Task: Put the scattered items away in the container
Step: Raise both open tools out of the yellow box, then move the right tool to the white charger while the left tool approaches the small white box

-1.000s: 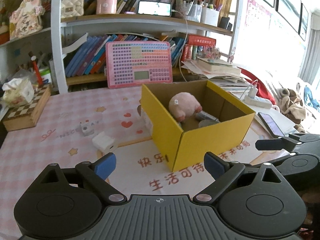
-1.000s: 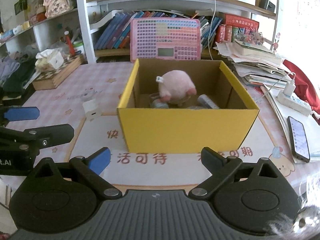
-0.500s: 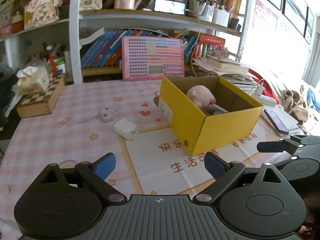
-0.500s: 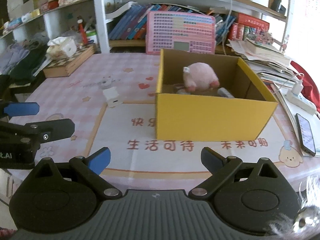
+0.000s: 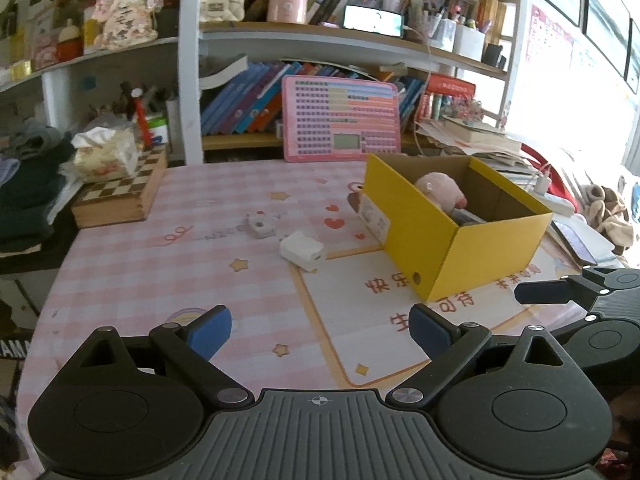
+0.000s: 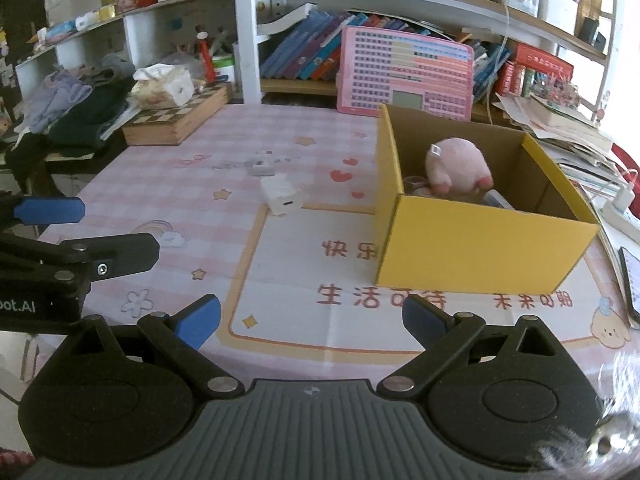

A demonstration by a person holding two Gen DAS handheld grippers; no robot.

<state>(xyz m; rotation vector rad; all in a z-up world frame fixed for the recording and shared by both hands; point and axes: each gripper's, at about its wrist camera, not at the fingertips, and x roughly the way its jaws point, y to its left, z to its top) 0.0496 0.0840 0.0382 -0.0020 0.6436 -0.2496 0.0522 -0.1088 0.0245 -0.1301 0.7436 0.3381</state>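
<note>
Both the left tongs (image 5: 320, 330) and right tongs (image 6: 310, 320) hang apart and empty, while the white charger block (image 5: 301, 249) lies on the counter (image 5: 120, 264) ahead, just left of the yellow box (image 5: 472, 256), nearer the left tongs.

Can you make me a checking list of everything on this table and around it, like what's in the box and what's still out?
Surface: pink checked tablecloth with printed mat.
Job's things: yellow box holds pink plush; white charger block and small grey toy still out.
Clutter: chessboard box, tissues, phone.
Grippers: left hand-held gripper open; right hand-held gripper open; both empty.
Cables: power strip, plugged cable.
Surroundings: bookshelves, pink keyboard toy.
</note>
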